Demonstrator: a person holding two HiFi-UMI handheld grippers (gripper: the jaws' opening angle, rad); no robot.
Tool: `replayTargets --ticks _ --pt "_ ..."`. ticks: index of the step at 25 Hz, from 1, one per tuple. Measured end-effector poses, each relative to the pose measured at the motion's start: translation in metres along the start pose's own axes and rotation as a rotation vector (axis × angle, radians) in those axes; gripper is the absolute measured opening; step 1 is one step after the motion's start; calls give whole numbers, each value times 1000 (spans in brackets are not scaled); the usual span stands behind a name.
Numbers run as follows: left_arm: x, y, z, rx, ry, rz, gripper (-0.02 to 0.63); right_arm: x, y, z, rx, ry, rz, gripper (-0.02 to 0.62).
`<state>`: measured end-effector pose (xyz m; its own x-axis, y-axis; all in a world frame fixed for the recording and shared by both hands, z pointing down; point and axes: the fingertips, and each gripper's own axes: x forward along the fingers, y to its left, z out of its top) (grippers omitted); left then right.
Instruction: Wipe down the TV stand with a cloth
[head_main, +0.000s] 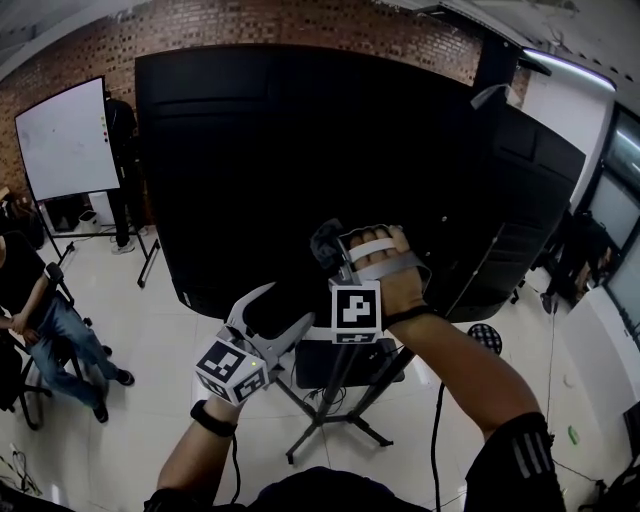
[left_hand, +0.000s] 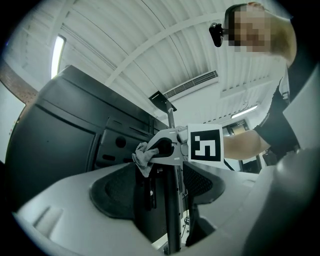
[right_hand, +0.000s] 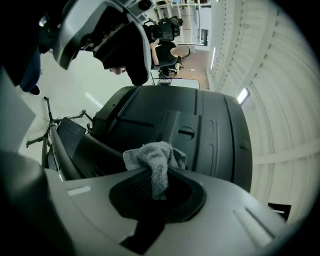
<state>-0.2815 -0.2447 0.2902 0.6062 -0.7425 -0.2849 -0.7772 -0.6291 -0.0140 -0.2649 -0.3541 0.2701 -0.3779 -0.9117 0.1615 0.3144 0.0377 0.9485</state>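
Observation:
The TV's black back (head_main: 300, 150) fills the middle of the head view, carried on a dark stand with a pole (left_hand: 172, 210) and tripod legs (head_main: 330, 415). A grey cloth (right_hand: 155, 165) is pinched in my right gripper (right_hand: 155, 185), which is shut on it. That gripper (head_main: 328, 245) holds the cloth (head_main: 322, 240) against the TV's lower back, above the pole. My left gripper (head_main: 270, 320) is lower and to the left, open, its jaws spread wide. In the left gripper view the pole runs up between the jaws of the left gripper (left_hand: 165, 185), untouched, with the cloth (left_hand: 142, 157) above.
A whiteboard (head_main: 68, 140) on a wheeled frame stands at the left, a person (head_main: 120, 170) beside it. Another person (head_main: 40, 320) sits at the far left. A black cable (head_main: 437, 440) hangs to the floor right of the stand. A dark stool (head_main: 485, 335) is at the right.

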Motion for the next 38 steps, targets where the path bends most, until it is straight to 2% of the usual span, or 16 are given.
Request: replayTargets --ticks 6,8,13,17,29,34,38 --pt "6 -8 1 -8 12 -10 322 -5 3 -9 -8 2 -21 36" --pt "8 -10 1 -5 19 -15 322 -14 1 -4 60 -47 -16 37" --pt "10 -15 0 9 20 -26 322 -46 -8 2 314 -227 -2 37" --pt "17 -24 7 26 25 -25 322 -74 -19 -14 402 -273 -53 37" --pt "59 -61 29 71 -21 -16 322 -111 -68 -93 485 -334 -192 38" --pt "75 -69 28 74 -15 20 322 -91 -62 -102 493 -378 -134 38" --pt "81 -73 16 76 12 66 322 -93 -46 -97 460 -417 -141 38"
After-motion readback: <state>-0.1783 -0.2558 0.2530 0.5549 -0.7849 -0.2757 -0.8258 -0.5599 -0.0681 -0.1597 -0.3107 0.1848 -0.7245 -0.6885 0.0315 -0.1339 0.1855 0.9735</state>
